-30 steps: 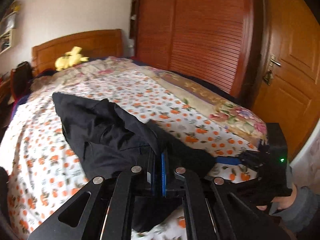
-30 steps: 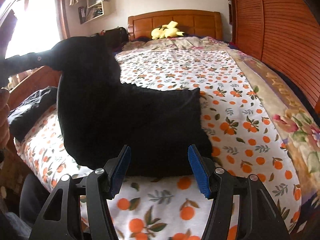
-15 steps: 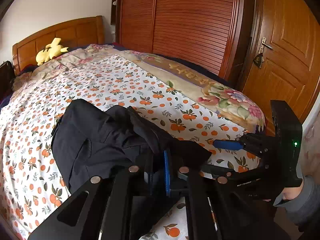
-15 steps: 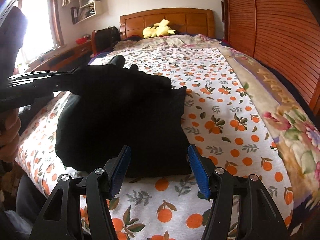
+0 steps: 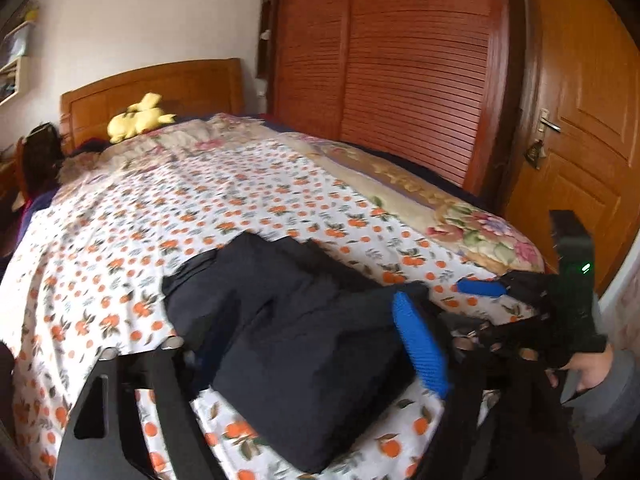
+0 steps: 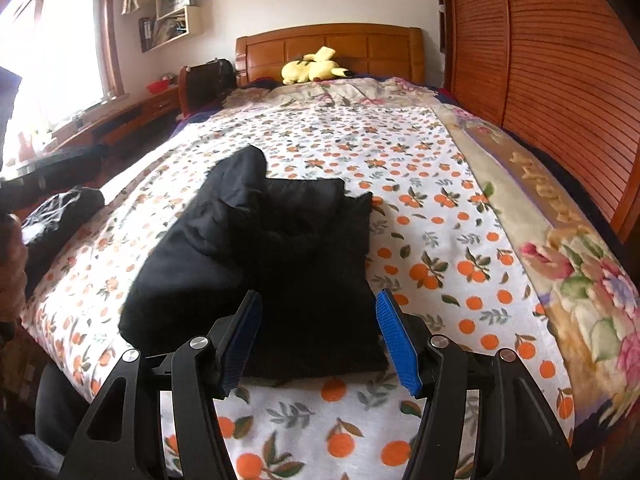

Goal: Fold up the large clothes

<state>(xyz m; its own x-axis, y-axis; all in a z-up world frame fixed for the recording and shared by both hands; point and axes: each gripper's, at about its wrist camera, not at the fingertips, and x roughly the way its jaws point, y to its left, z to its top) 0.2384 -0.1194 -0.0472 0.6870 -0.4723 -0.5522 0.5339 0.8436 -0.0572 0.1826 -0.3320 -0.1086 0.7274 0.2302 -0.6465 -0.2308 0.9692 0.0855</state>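
Observation:
A large black garment (image 6: 264,264) lies folded in a thick bundle on the orange-patterned bedsheet (image 6: 424,184) near the foot of the bed. It also shows in the left wrist view (image 5: 296,344). My left gripper (image 5: 316,356) is open, its jaws wide apart on either side of the garment's near end. My right gripper (image 6: 318,340) is open and empty, just short of the garment's near edge. The right gripper also shows in the left wrist view (image 5: 480,292), at the bed's foot.
A yellow plush toy (image 6: 312,68) lies by the wooden headboard (image 6: 328,46). A slatted wooden wardrobe (image 5: 400,64) and a door (image 5: 580,120) stand to the right of the bed. Another dark cloth (image 6: 60,208) lies at the bed's left edge. A desk (image 6: 120,116) is under the window.
My left gripper carried the garment's fold over and down onto the bundle, then opened and let it go. The garment now lies flat. The right gripper stayed open.

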